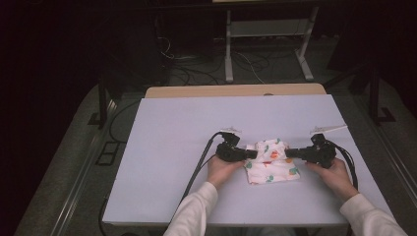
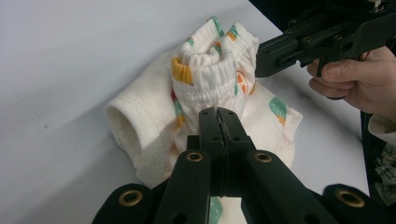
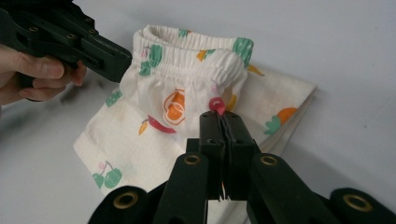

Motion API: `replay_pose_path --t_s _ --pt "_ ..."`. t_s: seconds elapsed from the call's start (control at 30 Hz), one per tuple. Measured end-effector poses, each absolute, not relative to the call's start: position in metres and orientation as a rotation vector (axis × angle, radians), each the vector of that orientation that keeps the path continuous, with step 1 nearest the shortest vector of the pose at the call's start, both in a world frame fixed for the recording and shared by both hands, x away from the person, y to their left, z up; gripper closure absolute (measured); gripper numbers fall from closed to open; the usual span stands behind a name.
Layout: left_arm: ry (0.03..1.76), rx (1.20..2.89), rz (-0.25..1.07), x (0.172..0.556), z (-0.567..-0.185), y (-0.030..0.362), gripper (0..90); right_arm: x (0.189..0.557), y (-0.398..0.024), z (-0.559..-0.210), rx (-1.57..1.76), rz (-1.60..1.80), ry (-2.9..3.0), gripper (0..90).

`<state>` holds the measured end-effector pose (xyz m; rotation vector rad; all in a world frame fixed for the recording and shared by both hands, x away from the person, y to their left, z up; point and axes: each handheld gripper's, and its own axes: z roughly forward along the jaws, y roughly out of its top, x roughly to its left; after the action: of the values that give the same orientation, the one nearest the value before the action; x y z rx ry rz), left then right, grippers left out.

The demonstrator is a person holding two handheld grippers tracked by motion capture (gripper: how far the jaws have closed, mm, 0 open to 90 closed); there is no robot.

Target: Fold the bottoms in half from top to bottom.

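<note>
White cotton printed with small fruits and vegetables made up the little pair of shorts (image 1: 271, 164) that lay on the pale table (image 1: 172, 128), near the person's edge and somewhat right of the middle. The elastic waistband (image 2: 212, 65) was bunched and lifted off the surface, while the rest of the cloth stayed flat and folded beneath it.

From the high view, the left gripper (image 1: 252, 154) came in from the left side of the shorts and the right gripper (image 1: 289, 153) from the right, their tips facing each other across the raised waistband. The left hand (image 1: 222, 169) and the right hand (image 1: 336, 176) each rested on the table behind its tool, with light sleeves (image 1: 196, 209) reaching up from the bottom edge.

In the left gripper view, that gripper's jaws were pressed together with only a thin seam between them, pinching the cloth just under the gathered elastic; a leg opening (image 2: 128, 133) gaped to the left of it. The other gripper met the far side of the waistband at the upper right.

In the right gripper view, its jaws were likewise closed tight on the fabric, with a bit of pink print (image 3: 216, 104) showing at the tips. A black cable (image 1: 199, 164) trailed from the left gripper toward the table's near edge.
</note>
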<state>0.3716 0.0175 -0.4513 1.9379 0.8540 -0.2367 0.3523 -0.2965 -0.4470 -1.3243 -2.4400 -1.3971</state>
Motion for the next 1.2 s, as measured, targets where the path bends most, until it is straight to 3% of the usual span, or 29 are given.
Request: replay_pose_path --t_s 0.23,0.47,0.63,0.87,1.1,1.2 --pt "0.855 1.942 -0.242 0.37 -0.453 0.017 89.5 0.35 -0.3 -0.448 -1.347 -1.355 -2.436 82.0" --pt "0.841 1.955 -0.24 0.368 -0.453 0.017 89.4 0.348 -0.298 -0.44 -1.295 -1.429 -2.426 53.7" --pt "0.836 1.956 -0.236 0.368 -0.453 0.017 89.4 0.355 -0.294 -0.426 -1.283 -1.504 -2.421 41.9" --pt "0.834 1.954 -0.233 0.369 -0.453 0.018 89.4 0.377 -0.279 -0.405 -1.313 -1.535 -2.465 46.6" --pt "0.829 1.957 -0.234 0.368 -0.453 0.016 89.4 0.403 -0.256 -0.4 -1.347 -1.432 -2.477 74.3" --pt "0.826 1.96 -0.235 0.368 -0.454 0.016 89.4 0.413 -0.242 -0.404 -1.358 -1.35 -2.501 77.6"
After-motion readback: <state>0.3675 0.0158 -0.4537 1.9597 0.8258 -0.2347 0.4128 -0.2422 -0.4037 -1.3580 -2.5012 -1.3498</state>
